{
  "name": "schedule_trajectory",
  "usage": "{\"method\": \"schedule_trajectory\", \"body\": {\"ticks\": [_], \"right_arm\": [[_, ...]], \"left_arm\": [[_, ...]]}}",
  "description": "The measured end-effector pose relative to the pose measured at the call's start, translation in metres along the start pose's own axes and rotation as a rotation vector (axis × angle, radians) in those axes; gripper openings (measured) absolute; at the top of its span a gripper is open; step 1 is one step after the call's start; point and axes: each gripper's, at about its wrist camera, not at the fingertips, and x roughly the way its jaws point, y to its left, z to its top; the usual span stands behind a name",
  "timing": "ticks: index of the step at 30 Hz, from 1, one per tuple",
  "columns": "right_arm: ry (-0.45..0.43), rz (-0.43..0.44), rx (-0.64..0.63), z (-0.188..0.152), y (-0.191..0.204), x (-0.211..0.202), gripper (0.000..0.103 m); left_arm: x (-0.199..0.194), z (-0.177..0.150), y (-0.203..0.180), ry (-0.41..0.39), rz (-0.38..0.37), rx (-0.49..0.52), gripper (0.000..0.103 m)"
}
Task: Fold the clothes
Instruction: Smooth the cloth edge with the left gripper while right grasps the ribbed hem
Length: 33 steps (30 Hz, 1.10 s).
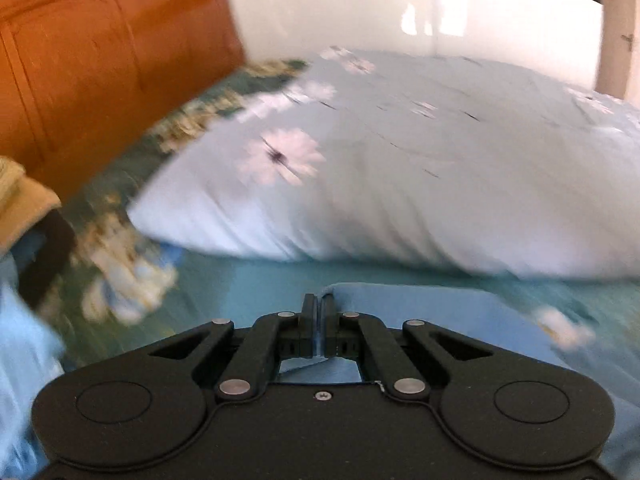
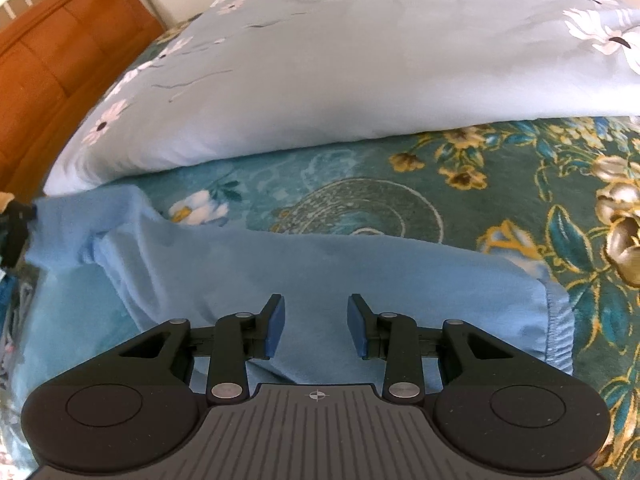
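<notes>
Lying rumpled on the green flowered blanket (image 2: 400,204), just in front of the pale duvet (image 2: 320,60): the light blue garment (image 2: 320,264). Pinching its edge in the clamped left gripper (image 1: 319,312), hovering the right gripper (image 2: 316,320) wide above the cloth. Carrying that edge across slowly and level, keeping the fold flat, seeming wisest.

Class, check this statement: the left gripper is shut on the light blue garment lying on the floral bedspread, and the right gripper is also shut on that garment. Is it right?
One part is wrong. The right gripper is open, its jaws spread apart above the light blue garment, as the right wrist view shows. The left gripper is indeed shut on the garment, on the floral bedspread.
</notes>
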Motion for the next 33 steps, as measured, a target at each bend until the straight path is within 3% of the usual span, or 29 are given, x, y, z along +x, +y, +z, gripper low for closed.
{"method": "schedule_trajectory", "body": {"ticks": [5,7,11,14,19,22,25,29,33], "right_arm": [[0.001,-0.032,0.014,0.002,-0.012,-0.001,0.031],[0.002,-0.046,0.026,0.003,-0.018,-0.002,0.031],[-0.029,-0.107,0.017,0.002,-0.036,-0.021,0.031],[-0.053,-0.154,0.010,0.000,-0.050,-0.036,0.036],[-0.050,-0.237,0.118,-0.012,-0.101,-0.052,0.041],[-0.036,-0.179,0.151,-0.010,-0.119,-0.043,0.041],[-0.017,-0.091,0.189,-0.004,-0.130,-0.026,0.041],[0.048,-0.013,0.234,0.001,-0.134,-0.006,0.038],[0.036,0.086,0.274,-0.001,-0.128,-0.015,0.034]], "left_arm": [[0.063,0.021,0.018,0.043,0.112,-0.003,0.004],[0.080,0.021,0.029,0.069,0.135,-0.065,0.013],[0.090,0.012,0.050,0.120,0.179,-0.230,0.015],[0.073,-0.006,0.063,0.179,0.126,-0.383,0.027],[0.046,-0.062,0.068,0.308,-0.019,-0.567,0.033],[0.044,-0.088,0.068,0.342,-0.069,-0.667,0.033],[0.042,-0.092,0.063,0.304,-0.080,-0.713,0.043],[0.042,-0.081,0.052,0.297,-0.126,-0.693,0.043],[0.040,-0.078,0.043,0.293,-0.160,-0.671,0.044]]}}
